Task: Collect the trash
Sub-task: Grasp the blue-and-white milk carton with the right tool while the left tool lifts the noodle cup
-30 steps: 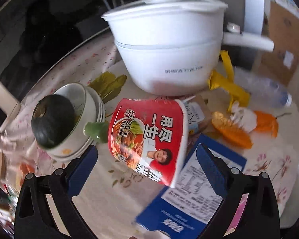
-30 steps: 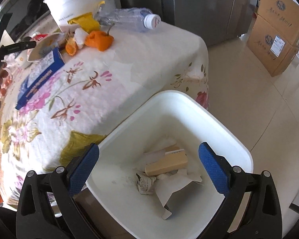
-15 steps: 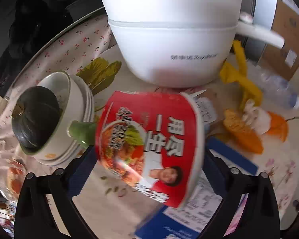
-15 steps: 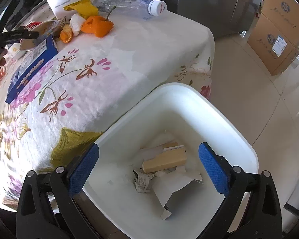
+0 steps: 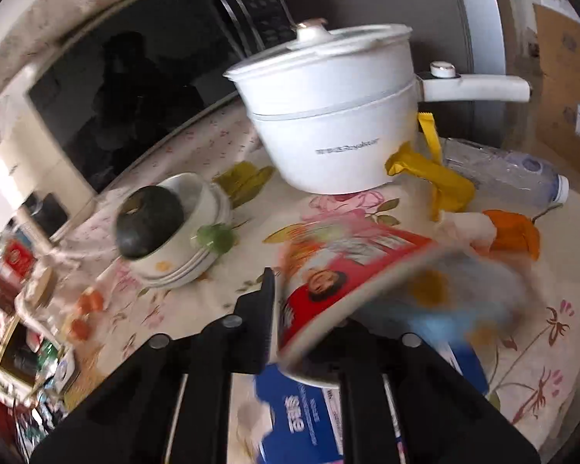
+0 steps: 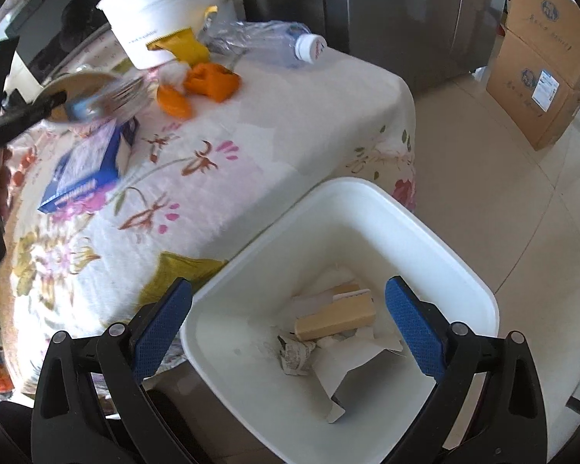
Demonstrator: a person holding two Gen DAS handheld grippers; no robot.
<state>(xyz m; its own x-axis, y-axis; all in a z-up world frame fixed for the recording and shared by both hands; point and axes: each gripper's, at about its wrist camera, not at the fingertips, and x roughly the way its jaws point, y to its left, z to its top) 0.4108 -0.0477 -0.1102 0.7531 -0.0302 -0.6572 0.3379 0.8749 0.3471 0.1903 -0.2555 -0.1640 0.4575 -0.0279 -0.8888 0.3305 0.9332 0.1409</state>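
Between the pinching jaws of the left hand-held gripper [image 5: 290,321], which had just been closing, a red noodle cup [image 5: 340,266] sat gripped by its rim above the counter [image 6: 290,123]. Bottle [image 6: 266,38], wrappers and blue box [image 6: 89,166] remained. "Royalstar" marked the white pot [image 5: 328,116]. Below the wide-open right hand-held gripper [image 6: 290,317], the bin [image 6: 464,263] held scraps.
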